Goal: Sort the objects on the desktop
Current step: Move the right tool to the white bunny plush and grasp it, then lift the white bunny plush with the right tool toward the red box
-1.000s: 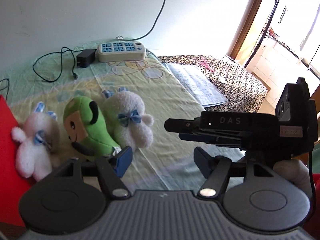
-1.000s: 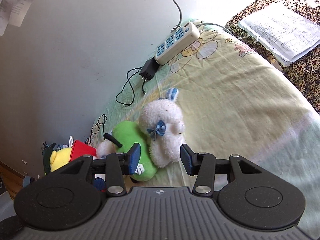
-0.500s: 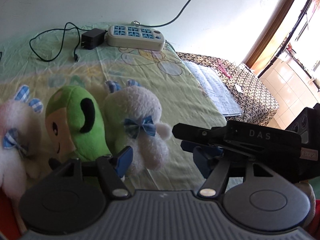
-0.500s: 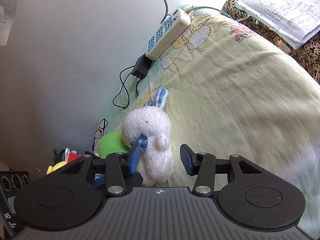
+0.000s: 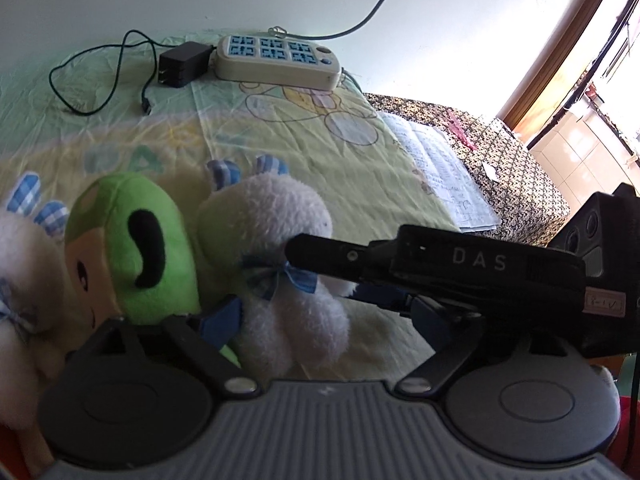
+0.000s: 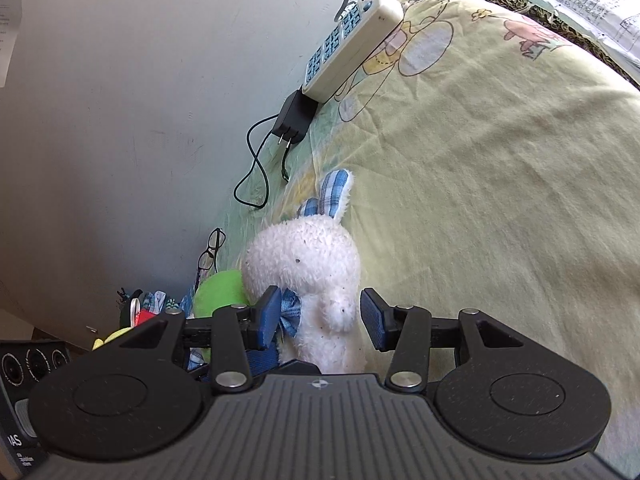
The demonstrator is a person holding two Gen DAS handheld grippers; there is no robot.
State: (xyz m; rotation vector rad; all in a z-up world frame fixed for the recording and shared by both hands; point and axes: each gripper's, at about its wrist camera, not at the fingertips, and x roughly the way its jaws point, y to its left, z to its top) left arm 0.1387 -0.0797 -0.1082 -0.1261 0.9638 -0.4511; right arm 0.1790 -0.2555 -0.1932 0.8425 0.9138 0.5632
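Note:
A white plush rabbit (image 5: 288, 264) with a blue bow lies on the yellow-green sheet (image 5: 320, 152), pressed against a green plush (image 5: 132, 240). A second white rabbit (image 5: 24, 272) lies at the far left. My left gripper (image 5: 326, 320) straddles the bowed rabbit's lower body. Its jaws are opening, and the left pad sits between the green plush and the rabbit. My right gripper (image 6: 320, 316) is open around the same rabbit (image 6: 308, 264). Its left pad is at the bow, and its right pad stands just clear of the arm. The green plush (image 6: 220, 292) shows behind.
A cream power strip (image 5: 276, 60) and a black adapter (image 5: 182, 64) with its cord lie by the wall. Papers (image 5: 440, 176) rest on a patterned cloth (image 5: 520, 168) to the right. Glasses (image 6: 210, 252) lie near the wall, with assorted small items beyond.
Both grippers have come forward and down onto the bowed white rabbit. The left jaws have spread wider. The right gripper's finger now reaches over the rabbit's chest.

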